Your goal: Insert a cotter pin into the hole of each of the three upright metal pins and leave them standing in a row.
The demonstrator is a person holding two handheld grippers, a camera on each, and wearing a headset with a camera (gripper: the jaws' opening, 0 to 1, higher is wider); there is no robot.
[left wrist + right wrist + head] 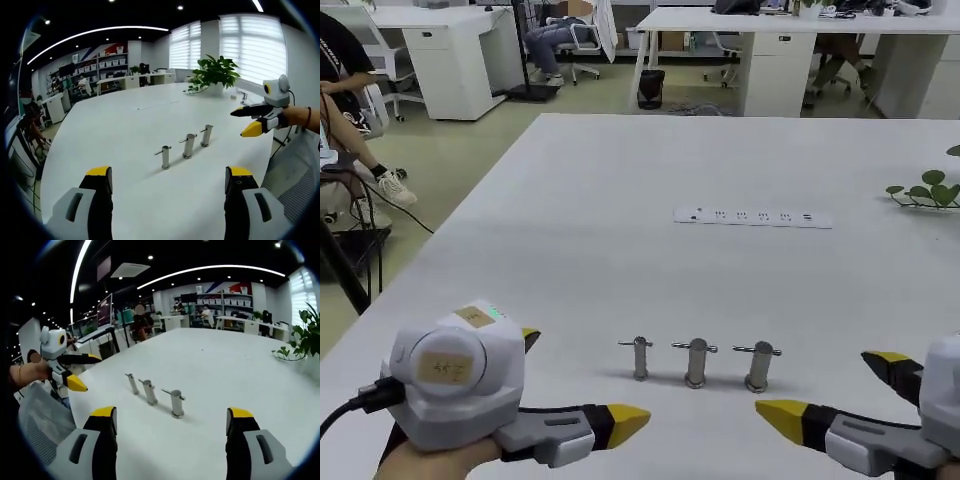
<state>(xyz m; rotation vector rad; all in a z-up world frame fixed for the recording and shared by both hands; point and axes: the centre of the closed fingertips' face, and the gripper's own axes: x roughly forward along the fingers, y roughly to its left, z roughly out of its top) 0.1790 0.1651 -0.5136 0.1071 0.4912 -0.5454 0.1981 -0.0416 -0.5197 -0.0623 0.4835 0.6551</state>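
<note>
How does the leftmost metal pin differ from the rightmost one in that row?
The leftmost metal pin looks slimmer than the rightmost metal pin. The leftmost stands nearest the left gripper, the rightmost nearest the right gripper. Both stand upright on the white table, each with a cotter pin through its top.

I've got a white worktable with a white power strip lying flat near its middle. A leafy sprig pokes in at the table's right edge. In the left gripper view a potted plant stands on the table near the window blinds. Past the far edge there's a black bin on the floor, white desks and an office chair. A seated person is at the left. Back-wall shelving holds boxes, I think.
</note>
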